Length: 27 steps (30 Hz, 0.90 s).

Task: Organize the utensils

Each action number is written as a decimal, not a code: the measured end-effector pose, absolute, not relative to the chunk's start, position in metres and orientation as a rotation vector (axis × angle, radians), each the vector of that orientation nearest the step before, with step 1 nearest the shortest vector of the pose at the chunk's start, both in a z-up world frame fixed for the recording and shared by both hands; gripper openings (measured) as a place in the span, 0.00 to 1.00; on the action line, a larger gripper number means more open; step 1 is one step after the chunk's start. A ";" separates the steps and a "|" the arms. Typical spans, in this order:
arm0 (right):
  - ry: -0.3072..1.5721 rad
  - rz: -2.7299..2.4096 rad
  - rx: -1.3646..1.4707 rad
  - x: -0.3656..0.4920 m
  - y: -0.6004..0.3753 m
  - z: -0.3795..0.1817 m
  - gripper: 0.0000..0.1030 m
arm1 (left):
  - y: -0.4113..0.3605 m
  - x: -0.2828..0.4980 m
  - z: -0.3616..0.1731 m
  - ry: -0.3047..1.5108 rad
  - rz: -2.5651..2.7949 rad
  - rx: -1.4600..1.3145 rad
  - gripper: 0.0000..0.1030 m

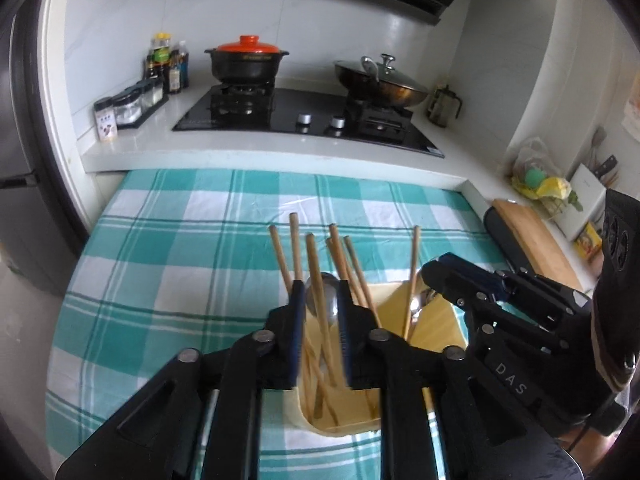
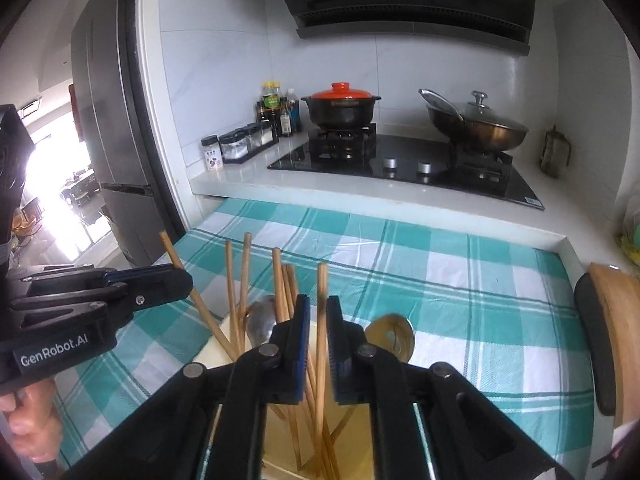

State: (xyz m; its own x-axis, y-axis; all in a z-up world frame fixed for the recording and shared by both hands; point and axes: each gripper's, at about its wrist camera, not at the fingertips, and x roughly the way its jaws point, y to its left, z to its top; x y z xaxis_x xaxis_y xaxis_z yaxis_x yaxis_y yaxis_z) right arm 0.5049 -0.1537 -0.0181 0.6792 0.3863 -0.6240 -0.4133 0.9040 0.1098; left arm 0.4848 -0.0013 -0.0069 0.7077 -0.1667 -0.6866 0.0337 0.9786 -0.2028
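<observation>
Black linkages fill the foreground as we hold both tools over the holder (image 1: 434,322), a pale yellow box standing on the checked cloth (image 1: 180,240) in front of the stove (image 1: 304,116).

Our left gripper (image 1: 320,320) has its blue pads a little apart, with one chopstick (image 1: 318,280) running up between them; whether the pads actually bite on it we cannot tell. Our right gripper (image 2: 318,336) likewise straddles a single stick (image 2: 321,320) with a narrow gap on each side, so a firm clamp cannot be confirmed there either. Each tool seems lined up along a stick's length, which we judge is how one would lift or lower it straight without knocking the rest.

Wooden chopsticks (image 2: 240,280) stand in a loose fan in the holder, leaning at different angles, their tips splayed apart. A steel spoon (image 2: 260,324) stands bowl-up among them, and a second spoon (image 2: 394,334), gold-tinted in the right view, stands in the far side. No utensils show lying on the cloth.

Such a scene fits sticks just dropped into the box or sticks about to be drawn out for sorting.

Behind, a red-lidded pot (image 1: 246,60) and a wok (image 1: 380,84) sit on the burners.
</observation>
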 end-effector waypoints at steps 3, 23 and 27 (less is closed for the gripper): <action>0.626 0.418 0.006 0.492 -0.167 -0.003 0.54 | 0.013 0.464 0.000 0.729 -0.073 -0.202 0.66; 0.569 0.211 0.003 0.225 -0.195 0.028 0.87 | -0.011 0.215 0.020 0.592 0.082 -0.079 1.00; 0.526 0.198 -0.050 0.198 -0.193 0.043 0.87 | -0.017 0.198 0.031 0.567 0.096 -0.041 1.00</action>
State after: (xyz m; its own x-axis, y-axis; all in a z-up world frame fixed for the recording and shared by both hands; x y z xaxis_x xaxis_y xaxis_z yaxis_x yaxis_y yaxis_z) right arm 0.1984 -0.1927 0.0433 0.8463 0.1751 -0.5032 -0.2005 0.9797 0.0038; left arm 0.1984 -0.0165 0.0311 0.8392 0.0795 -0.5380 -0.1022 0.9947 -0.0123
